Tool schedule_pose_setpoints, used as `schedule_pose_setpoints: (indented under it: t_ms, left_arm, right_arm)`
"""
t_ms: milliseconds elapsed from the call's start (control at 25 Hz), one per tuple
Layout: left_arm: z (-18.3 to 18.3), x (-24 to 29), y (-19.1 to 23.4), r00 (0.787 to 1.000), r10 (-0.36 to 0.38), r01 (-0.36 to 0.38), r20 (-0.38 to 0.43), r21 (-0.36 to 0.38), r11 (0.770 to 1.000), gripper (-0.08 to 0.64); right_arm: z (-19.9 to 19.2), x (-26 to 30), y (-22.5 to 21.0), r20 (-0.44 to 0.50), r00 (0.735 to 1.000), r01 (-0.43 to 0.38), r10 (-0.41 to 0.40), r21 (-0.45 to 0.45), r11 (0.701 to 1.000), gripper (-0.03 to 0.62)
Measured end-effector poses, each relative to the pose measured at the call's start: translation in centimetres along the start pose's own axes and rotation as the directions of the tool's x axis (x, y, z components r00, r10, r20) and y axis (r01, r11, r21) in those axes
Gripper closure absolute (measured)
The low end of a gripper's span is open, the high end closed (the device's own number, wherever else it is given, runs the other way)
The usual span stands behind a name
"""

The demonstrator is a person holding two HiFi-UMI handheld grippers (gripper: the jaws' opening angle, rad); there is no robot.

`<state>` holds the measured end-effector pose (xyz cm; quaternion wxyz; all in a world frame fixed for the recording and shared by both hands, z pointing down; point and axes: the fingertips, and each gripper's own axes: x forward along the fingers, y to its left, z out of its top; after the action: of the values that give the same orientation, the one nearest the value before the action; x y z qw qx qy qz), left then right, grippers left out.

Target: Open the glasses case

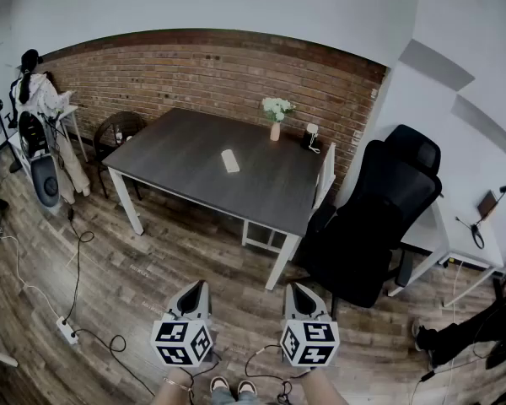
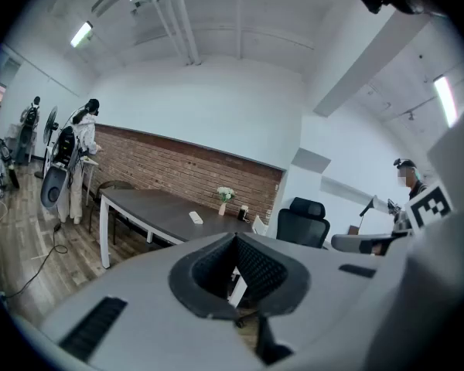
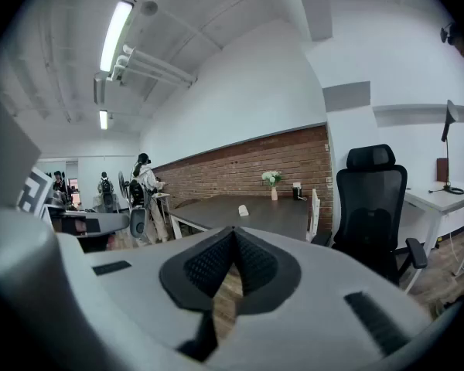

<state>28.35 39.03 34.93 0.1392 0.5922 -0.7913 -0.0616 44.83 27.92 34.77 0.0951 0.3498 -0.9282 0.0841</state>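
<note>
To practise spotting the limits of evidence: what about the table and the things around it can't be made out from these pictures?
- Glasses case: too small in every view to show seam, hinge or clasp.
- Dark object beside the vase: head view, too small to identify.
- Table: right end hidden behind the left gripper, left gripper view.
- Person, head view's right edge: cut off by the frame.

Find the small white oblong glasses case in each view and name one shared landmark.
Head view: the small white oblong glasses case lies on the dark table, upper centre.
Left gripper view: the case sits left of centre, above the jaws.
Right gripper view: the case sits near centre, above the jaws.
Shared landmark: the vase of white flowers behind it.
</note>
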Motion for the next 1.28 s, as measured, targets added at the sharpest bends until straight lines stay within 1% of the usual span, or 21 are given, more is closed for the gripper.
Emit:
schedule_pose_setpoints:
  t_ms: [400,600,840,920,1120,1280]
  left_arm:
    - [-0.1,-0.7,-0.7,1.000,0.019,-0.019,-0.001,0.011,1.000,0.565]
    - [-0.4,-1.1,-0.8,1.000,0.029,-0.029,-0.006,0.015,0.999,0.565]
    - [-0.3,-1.8,-0.5,0.999,0.042,-0.042,0.003,0.007,0.999,0.565]
    - [-0.3,-1.9,-0.3,0.999,0.039,-0.039,0.004,0.003,0.999,0.565]
    - [0.1,-1.7,0.2,1.000,0.023,-0.023,0.003,0.002,1.000,0.565]
    - [0.2,-1.1,1.2,1.000,0.011,-0.011,0.000,0.002,1.000,0.565]
  right_arm:
    - [-0.6,-0.7,-0.2,-0.006,1.000,-0.023,0.023,-0.003,1.000,0.591]
    - [-0.5,-1.0,-0.4,0.028,0.998,-0.059,0.058,0.056,0.997,0.589]
    - [-0.2,-1.3,-0.3,0.030,0.997,-0.070,0.069,0.026,0.997,0.586]
    - [-0.2,-1.2,0.1,0.022,0.996,-0.085,0.085,0.022,0.996,0.530]
    - [0.0,-0.7,0.9,0.005,0.997,-0.081,0.081,0.006,0.997,0.511]
    - [-0.3,0.1,1.8,-0.001,0.997,-0.075,0.075,0.002,0.997,0.476]
